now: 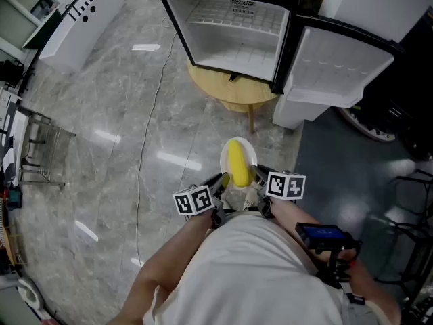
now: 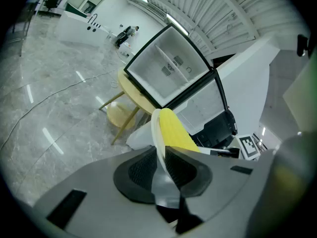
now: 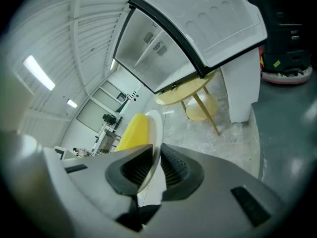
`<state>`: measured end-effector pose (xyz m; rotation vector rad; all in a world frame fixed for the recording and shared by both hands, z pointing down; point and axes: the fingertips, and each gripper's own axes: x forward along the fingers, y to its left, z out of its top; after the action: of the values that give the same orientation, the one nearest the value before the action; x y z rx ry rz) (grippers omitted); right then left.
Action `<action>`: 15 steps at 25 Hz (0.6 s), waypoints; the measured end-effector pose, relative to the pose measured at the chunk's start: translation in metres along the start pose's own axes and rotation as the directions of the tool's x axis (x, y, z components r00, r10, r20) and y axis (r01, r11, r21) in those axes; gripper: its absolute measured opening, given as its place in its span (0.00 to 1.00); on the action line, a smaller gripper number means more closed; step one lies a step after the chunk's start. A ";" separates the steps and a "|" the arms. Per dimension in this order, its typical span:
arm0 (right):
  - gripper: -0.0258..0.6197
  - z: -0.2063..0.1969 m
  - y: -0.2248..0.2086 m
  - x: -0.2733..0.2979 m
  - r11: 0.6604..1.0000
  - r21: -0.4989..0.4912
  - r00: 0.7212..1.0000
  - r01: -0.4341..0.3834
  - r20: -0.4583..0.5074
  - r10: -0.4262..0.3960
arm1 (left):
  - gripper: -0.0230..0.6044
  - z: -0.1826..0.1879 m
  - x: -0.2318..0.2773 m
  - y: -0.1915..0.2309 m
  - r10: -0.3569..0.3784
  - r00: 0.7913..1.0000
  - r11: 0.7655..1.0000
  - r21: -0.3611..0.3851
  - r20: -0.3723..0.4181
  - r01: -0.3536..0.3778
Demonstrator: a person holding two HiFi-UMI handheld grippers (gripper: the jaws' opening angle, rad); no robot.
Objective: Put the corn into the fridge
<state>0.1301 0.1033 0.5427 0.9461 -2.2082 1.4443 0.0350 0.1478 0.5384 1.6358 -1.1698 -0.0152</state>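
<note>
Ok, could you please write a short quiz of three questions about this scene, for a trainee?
1. Fill in: the corn lies on a white ___.
2. True or false: the door of the fridge is shut.
3. The left hand-held gripper and the right hand-held gripper each clamp: A the corn, B the rim of the plate, C nothing.
Key: 1 plate; 2 false; 3 B.

Open floor (image 1: 169, 154) ahead; fridge (image 1: 230, 36) open-fronted; swung door (image 1: 338, 63) at right; round table (image 1: 233, 95) beneath
</note>
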 end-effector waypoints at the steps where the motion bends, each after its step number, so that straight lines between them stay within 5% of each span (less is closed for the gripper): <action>1: 0.12 -0.001 0.000 -0.002 1.000 -0.003 1.000 0.004 0.009 -0.004 | 0.14 -0.002 -0.001 -0.001 -0.006 1.000 1.000 0.001 0.001 0.006; 15: 0.12 -0.053 0.081 -0.003 0.995 -0.100 0.995 0.002 0.103 0.009 | 0.14 -0.012 -0.094 0.018 -0.068 0.995 0.997 0.048 0.068 0.065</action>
<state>0.0726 0.1740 0.5085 1.0042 -2.3329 1.3000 -0.0200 0.2216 0.5082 1.7260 -1.1751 -0.0891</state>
